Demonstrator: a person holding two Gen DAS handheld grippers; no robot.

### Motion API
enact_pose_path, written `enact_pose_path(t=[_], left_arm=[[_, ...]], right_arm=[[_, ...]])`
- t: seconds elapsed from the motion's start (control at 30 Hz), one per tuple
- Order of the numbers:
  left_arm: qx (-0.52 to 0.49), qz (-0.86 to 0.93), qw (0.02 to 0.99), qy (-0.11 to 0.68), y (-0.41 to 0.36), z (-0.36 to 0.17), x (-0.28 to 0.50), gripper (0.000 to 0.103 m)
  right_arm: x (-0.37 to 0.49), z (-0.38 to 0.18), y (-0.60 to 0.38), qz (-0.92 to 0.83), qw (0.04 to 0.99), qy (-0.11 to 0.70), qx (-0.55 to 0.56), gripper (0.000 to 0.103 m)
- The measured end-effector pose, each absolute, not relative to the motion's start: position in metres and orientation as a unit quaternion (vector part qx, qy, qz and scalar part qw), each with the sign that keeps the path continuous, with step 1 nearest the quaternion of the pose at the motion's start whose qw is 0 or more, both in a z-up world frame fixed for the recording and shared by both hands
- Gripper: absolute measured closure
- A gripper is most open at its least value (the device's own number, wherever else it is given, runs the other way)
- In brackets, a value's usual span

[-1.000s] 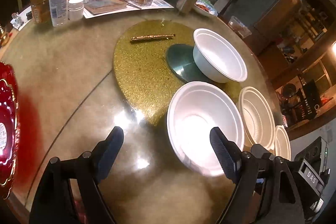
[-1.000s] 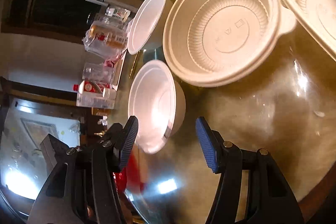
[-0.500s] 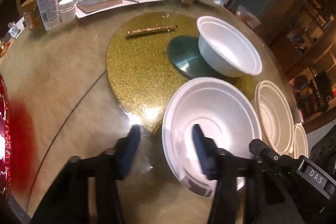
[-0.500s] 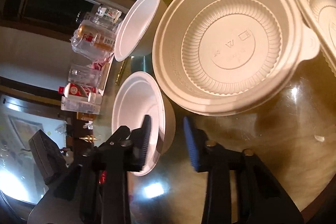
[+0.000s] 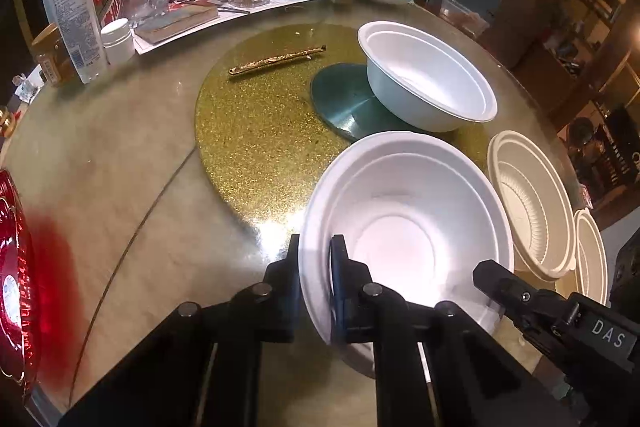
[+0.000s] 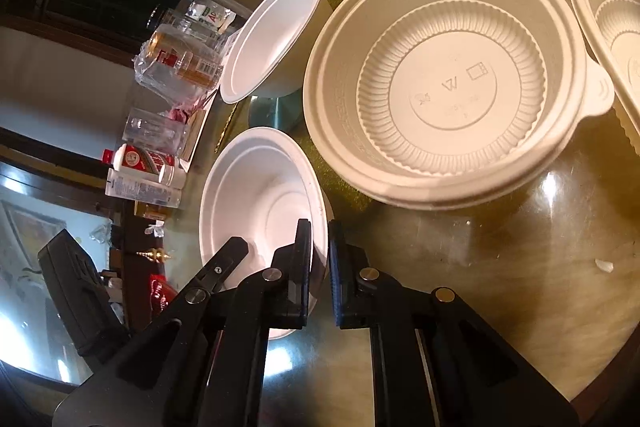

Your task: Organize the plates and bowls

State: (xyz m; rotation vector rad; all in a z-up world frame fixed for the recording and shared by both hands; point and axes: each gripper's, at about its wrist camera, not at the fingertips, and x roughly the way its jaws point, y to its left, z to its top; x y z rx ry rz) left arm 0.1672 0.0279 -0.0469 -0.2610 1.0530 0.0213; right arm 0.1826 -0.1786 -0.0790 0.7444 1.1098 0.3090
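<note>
Glossy round bench (image 5: 120, 163): our left claw (image 5: 316, 291) and right claw (image 6: 319, 267) each pinch opposite rims of near white foam bowl (image 5: 404, 227).

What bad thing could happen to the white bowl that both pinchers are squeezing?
The near white bowl is pinched only by its thin rim, the left gripper on one side and the right gripper on the other. If they pull unevenly, the rim might bend or slip free. Lifted carelessly, it could also bump the cream bowl or the far white bowl close by.
</note>
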Motion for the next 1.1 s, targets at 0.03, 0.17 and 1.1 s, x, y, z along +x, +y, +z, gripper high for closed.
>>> enact_pose_path(t=[0.03,0.17,1.1], left_arm=[[-0.126,0.009,0.856,0.501,0.029,-0.046,0.166,0.092],[-0.132,0.005,0.857,0.498,0.033,-0.040,0.161,0.092],[-0.173,0.074,0.894,0.406,0.136,0.021,0.057,0.093]], right_arm=[[0.181,-0.077,-0.178,0.144,0.776,0.511,0.342,0.095],[0.175,-0.070,-0.174,0.148,0.779,0.508,0.337,0.095],[0.122,-0.013,-0.046,0.271,0.782,0.496,0.265,0.095]])
